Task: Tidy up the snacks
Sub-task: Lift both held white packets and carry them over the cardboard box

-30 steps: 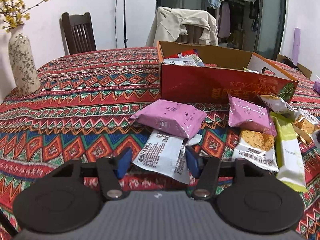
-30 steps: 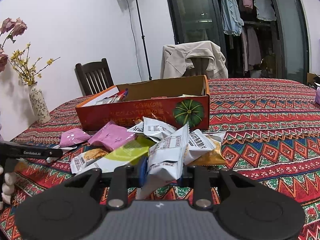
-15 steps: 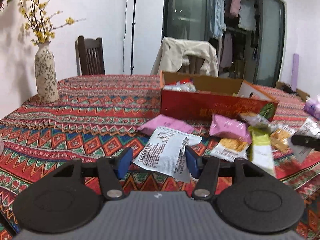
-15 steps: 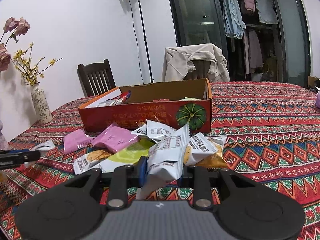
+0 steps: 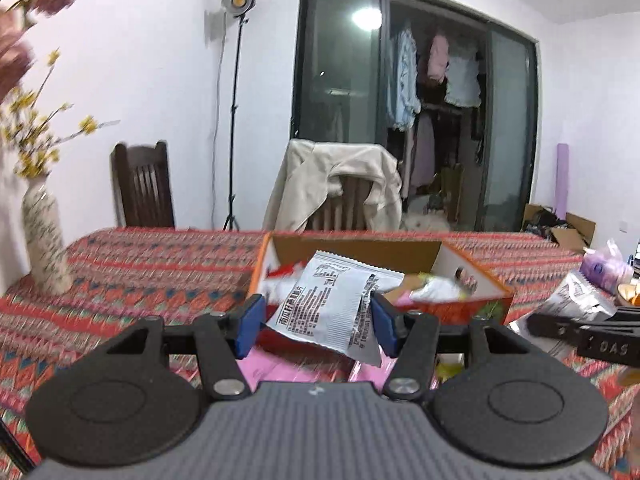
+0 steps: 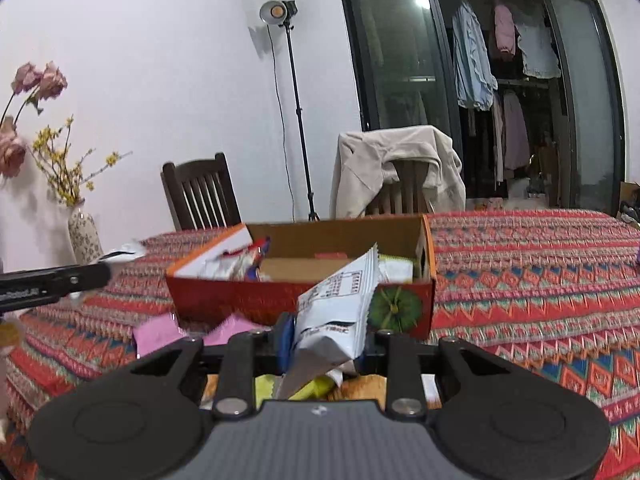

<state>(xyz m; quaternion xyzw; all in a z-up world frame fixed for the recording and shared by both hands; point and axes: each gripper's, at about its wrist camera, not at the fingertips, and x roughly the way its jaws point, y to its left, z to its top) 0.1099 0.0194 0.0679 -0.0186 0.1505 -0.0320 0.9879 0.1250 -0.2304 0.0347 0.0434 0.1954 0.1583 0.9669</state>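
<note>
A dining room with white walls, a dark glass sliding door with clothes hanging behind it, and a light stand (image 6: 286,108) in the corner. In front of me is a table (image 6: 536,264) covered in a red patterned cloth, with a dark wooden chair (image 6: 200,196) and a second chair draped in a beige jacket (image 6: 394,164) behind it. A vase (image 5: 42,240) of yellow flowers stands at the table's left edge. An open red cardboard box (image 6: 248,300) sits in the middle of the table with several snack packets already inside. My left gripper (image 5: 318,328) pinches a white snack packet (image 5: 328,312) by its edges between the blue pads, held in the air in front of the box. My right gripper (image 6: 324,344) is closed narrowly on another white packet (image 6: 336,312), crumpled between its fingers, also raised in front of the box. Pink packets (image 6: 160,332) lie on the cloth just before the box, and yellow-green ones (image 6: 316,386) lie under my right gripper.
</note>
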